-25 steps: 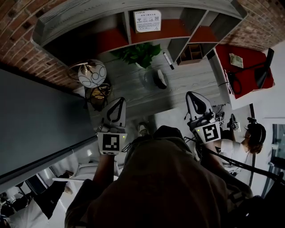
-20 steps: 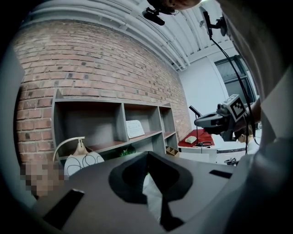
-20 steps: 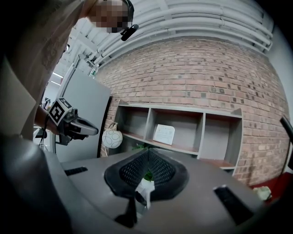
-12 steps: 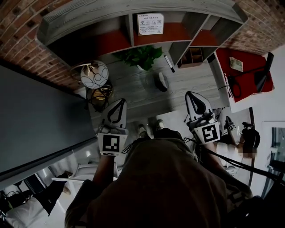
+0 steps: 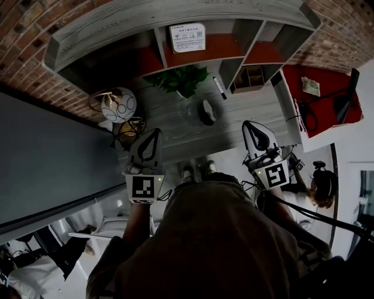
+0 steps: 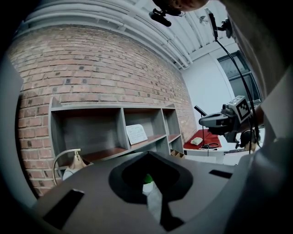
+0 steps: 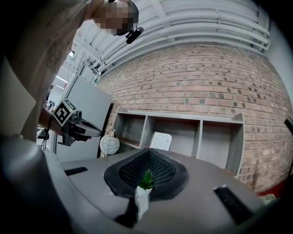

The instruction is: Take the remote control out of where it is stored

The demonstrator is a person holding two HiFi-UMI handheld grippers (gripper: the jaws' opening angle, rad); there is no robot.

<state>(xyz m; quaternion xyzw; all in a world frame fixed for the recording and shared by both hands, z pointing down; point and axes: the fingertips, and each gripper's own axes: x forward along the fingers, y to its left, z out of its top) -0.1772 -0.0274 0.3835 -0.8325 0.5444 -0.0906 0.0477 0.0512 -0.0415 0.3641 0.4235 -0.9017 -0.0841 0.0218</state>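
Shift since earlier frame: slight rise of both grippers toward desk (image 5: 245,108) | left gripper (image 5: 153,133), right gripper (image 5: 251,125): pinched closed, empty | remote control: unconfirmed, presumably in dark holder (image 5: 205,111) near plant (image 5: 182,79), well ahead | advice: open jaws before reaching, pinch exposed end, lift straight out.

Bare table (image 5: 257,105) ahead of my right gripper (image 5: 250,125), open as far as the small wooden rack (image 5: 248,76). Round lamp (image 5: 118,105) crowds my left gripper (image 5: 155,132) on its left side. Centre: dark oval object (image 5: 205,111), pen (image 5: 220,87) and potted plant (image 5: 181,79) stand before the shelf (image 5: 175,17) cubbies. A card (image 5: 187,37) leans in the middle one.
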